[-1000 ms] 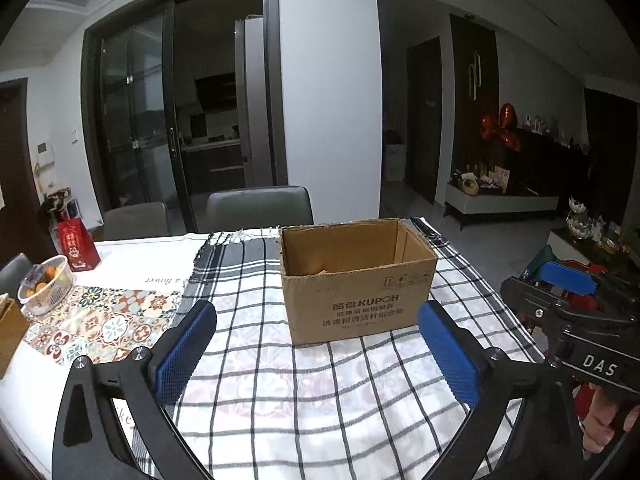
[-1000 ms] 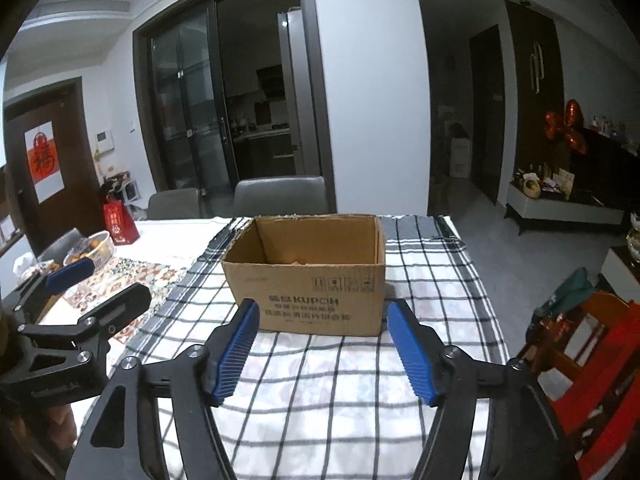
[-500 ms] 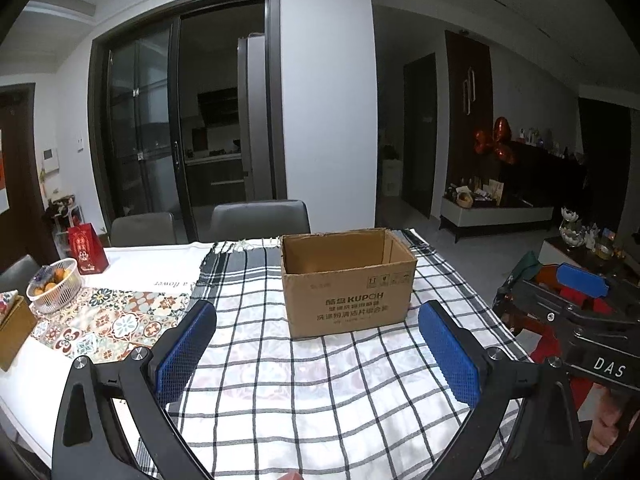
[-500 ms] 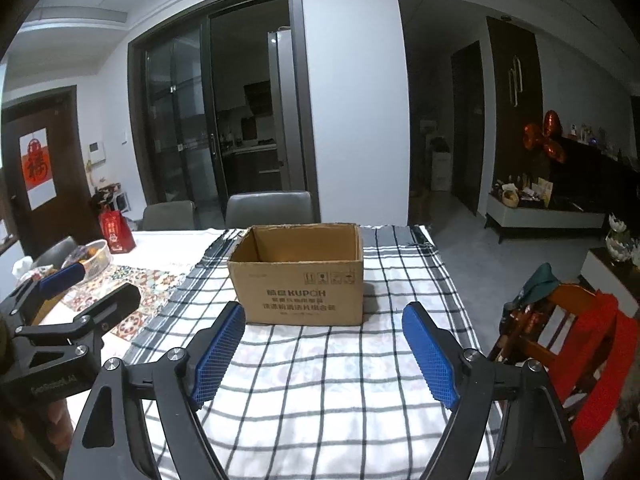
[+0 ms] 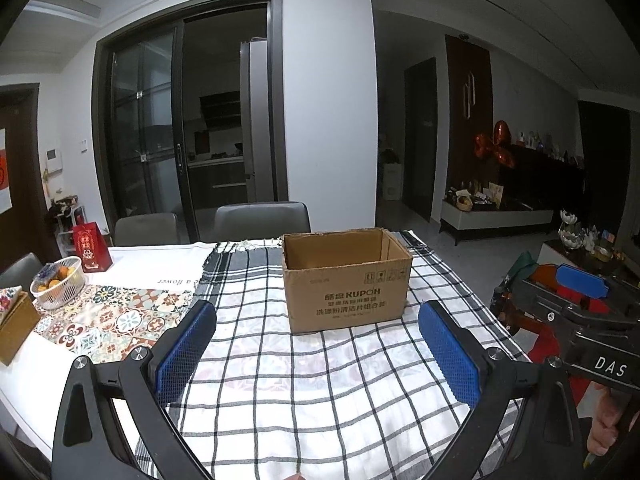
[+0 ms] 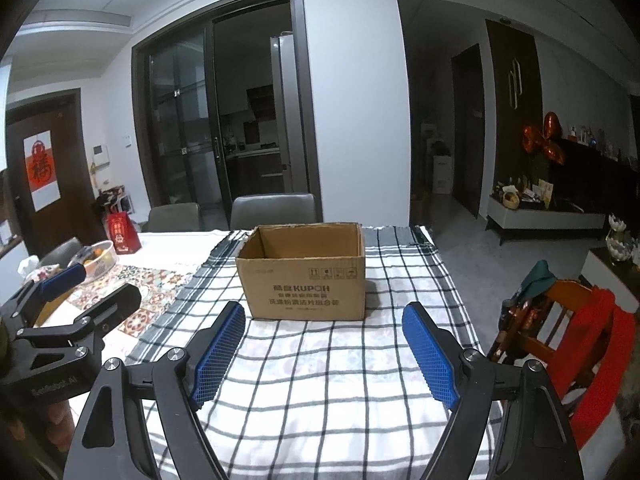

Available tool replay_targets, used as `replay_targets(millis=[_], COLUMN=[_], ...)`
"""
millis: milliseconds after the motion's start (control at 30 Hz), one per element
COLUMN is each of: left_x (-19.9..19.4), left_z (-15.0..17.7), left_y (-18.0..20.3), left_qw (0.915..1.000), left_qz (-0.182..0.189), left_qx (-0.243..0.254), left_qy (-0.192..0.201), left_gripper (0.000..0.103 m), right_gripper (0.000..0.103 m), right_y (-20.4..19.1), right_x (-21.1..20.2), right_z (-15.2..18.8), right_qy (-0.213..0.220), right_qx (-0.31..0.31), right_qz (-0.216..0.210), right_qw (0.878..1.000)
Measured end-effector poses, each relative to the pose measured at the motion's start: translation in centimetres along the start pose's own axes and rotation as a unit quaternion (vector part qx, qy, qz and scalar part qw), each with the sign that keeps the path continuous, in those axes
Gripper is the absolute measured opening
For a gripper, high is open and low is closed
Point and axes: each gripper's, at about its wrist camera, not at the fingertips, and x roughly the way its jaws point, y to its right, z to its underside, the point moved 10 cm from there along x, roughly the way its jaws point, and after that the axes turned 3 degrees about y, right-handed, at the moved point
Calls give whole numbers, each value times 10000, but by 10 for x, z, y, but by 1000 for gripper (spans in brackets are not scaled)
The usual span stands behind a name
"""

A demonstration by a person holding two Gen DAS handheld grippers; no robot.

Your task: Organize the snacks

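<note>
An open brown cardboard box (image 5: 346, 280) with printed letters stands on the black-and-white checked cloth (image 5: 320, 392). Its floor is hidden by the front wall. No snack shows on the cloth. My left gripper (image 5: 317, 312) is open and empty, short of the box, and it also shows at the left edge of the right wrist view (image 6: 96, 284). My right gripper (image 6: 324, 312) hovers in front of the same box (image 6: 304, 280), jaws wide and nothing between the blue pads (image 6: 218, 356). The right gripper (image 5: 560, 300) appears at the right edge of the left wrist view.
To the left lie a patterned mat (image 5: 116, 320), a white fruit basket (image 5: 58, 286), a red gift bag (image 5: 91, 246) and a brown box (image 5: 16, 332). Grey chairs (image 5: 262, 218) stand behind the table. A wooden chair with red cloth (image 6: 580, 332) stands at the right edge.
Both grippers have drawn back from the box, which now looks smaller and farther. The right gripper's jaws have spread wider.
</note>
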Motion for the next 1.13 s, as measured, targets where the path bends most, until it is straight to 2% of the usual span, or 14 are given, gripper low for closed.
replay_targets(millis=[1133], left_x=[-2], left_z=[0], left_y=[5], left_qw=[10000], left_qz=[-9], left_qx=[25], left_qy=[-17], left_gripper=[103], right_gripper=[81], right_y=[1], right_x=[-5], right_z=[1], right_qy=[-13], right_qx=[14], right_qz=[-46], right_qw=[10000])
